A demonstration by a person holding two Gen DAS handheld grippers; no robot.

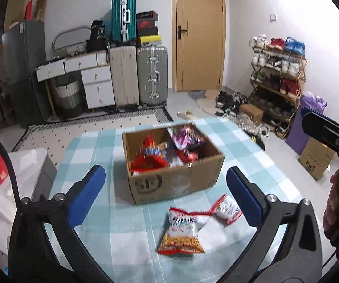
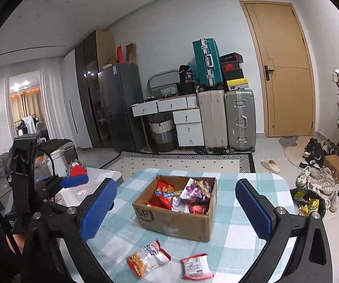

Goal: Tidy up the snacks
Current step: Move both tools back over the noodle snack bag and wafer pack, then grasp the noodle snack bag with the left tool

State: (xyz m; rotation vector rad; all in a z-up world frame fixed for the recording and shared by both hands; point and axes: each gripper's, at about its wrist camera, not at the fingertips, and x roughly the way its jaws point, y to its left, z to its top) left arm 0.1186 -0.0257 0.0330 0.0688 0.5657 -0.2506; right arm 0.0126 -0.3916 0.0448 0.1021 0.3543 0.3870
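A tabletop [image 1: 94, 151] covered in a pale blue and white checked cloth stretches ahead of both my tools. On it, straight ahead of my left tool [image 1: 165, 197] and beyond its fingertips, stands an open cardboard box [image 1: 181, 181]. From my right tool [image 2: 176, 208] the same box [image 2: 176, 224] sits ahead between the two fingers, its printed side facing me.

Inside the box lie several snack bags: a red bag [image 2: 163, 193] on the side nearer my left tool, and a purple bag [image 2: 196, 187] leaning at the far side, with smaller packets between them, too jumbled to tell apart.

Two more snacks lie flat on the cloth, outside the box and nearer to me than it. An orange and white bag [image 1: 181, 231] rests just below and between my left tool's fingers; in the right tool's view this bag [image 2: 147, 260] lies low and toward my left. A small white packet with red edges [image 2: 196, 266] lies just beside it, toward my right tool.

Both tools hang above the tabletop with their blue padded fingers spread wide, holding nothing and touching nothing.
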